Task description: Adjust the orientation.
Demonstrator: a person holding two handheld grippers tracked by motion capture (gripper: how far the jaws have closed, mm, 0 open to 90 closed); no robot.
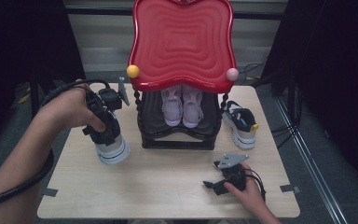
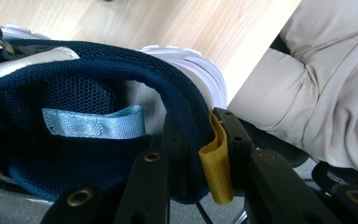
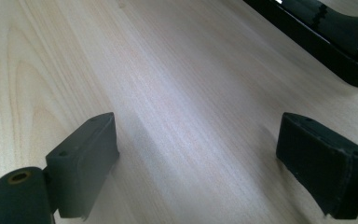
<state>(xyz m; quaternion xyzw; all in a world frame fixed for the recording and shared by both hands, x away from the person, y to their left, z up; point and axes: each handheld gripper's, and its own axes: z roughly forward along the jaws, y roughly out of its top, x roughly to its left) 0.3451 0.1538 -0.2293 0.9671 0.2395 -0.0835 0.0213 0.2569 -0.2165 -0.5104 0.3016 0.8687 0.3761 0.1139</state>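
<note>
Gripping the navy sneaker's (image 1: 111, 144) heel collar, left gripper (image 2: 200, 140) apparently airborne.

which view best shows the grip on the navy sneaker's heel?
Left gripper view: the left gripper is clamped on the navy sneaker collar beside its yellow pull tab. In the high view the hand hides that contact. The right gripper view shows table.
</note>
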